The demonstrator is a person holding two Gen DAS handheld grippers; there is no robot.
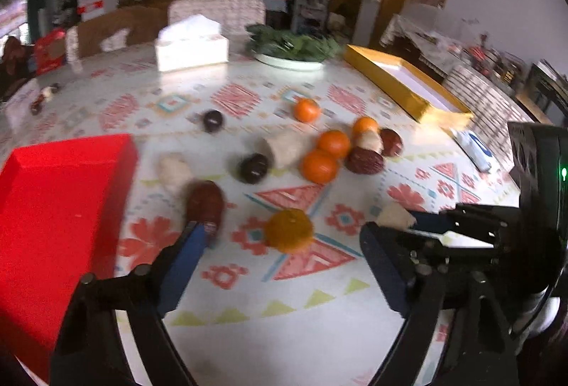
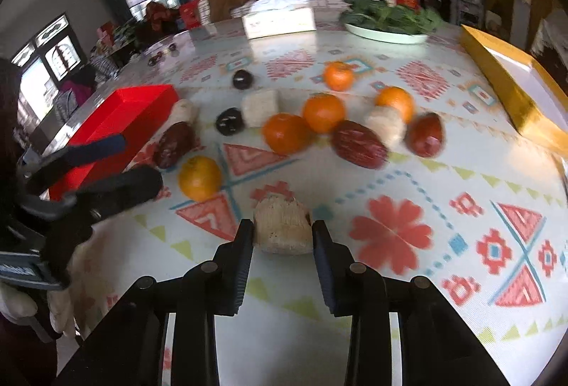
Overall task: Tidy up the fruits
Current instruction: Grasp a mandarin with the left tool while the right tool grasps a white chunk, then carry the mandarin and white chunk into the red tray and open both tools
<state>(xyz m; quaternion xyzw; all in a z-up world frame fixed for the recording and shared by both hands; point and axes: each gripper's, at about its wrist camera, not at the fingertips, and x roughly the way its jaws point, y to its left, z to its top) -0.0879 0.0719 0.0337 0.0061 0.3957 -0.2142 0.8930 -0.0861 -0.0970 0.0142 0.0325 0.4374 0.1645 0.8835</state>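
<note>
On the patterned tablecloth lies an orange (image 1: 289, 229), and my left gripper (image 1: 284, 238) is open around it with a gap on both sides. Its left fingertip (image 1: 197, 237) sits just in front of a dark red oblong fruit (image 1: 206, 201). In the right wrist view my right gripper (image 2: 283, 233) is shut on a beige lump (image 2: 282, 229), a pad against each side, low over the cloth. The left gripper (image 2: 142, 160) comes in from the left there, near the same orange (image 2: 199, 178). More oranges (image 2: 323, 112), red fruits (image 2: 358, 144), dark round fruits (image 2: 230, 121) and beige lumps (image 2: 261, 107) lie scattered behind.
A red box (image 1: 60, 208) stands at the left beside my left gripper. A gold box (image 2: 511, 91) with a white inside sits at the right. A tissue box (image 2: 280, 18) and a plate of greens (image 2: 387, 36) stand at the far side. A gloved hand (image 2: 21, 308) holds the left gripper.
</note>
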